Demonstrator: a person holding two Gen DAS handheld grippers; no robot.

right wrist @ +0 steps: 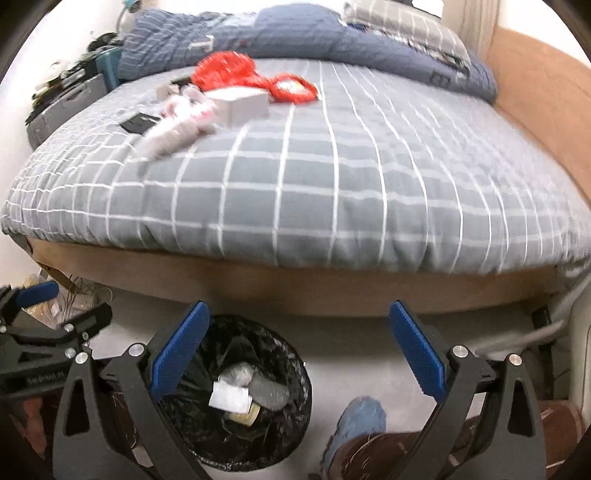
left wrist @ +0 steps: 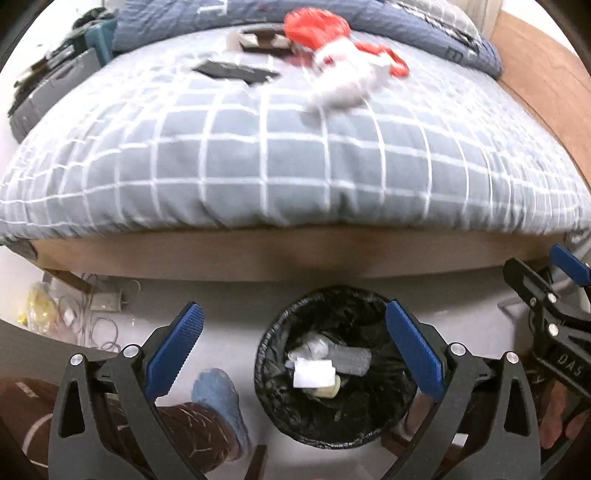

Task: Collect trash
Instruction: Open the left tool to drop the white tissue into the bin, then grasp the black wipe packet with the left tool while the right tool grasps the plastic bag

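Both the left tongs (left wrist: 293, 345) and right tongs (right wrist: 299, 347) stand wide open and empty above the bin (left wrist: 334, 373) on the floor; remaining trash (left wrist: 343, 83) lies on the far bed (left wrist: 295, 166), apparently nearer the left tongs.

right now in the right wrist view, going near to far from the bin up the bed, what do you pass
Trash bin on the floor → wooden bed frame → bare checked sheet → white box → red plastic bag → dark blue quilt at the head.
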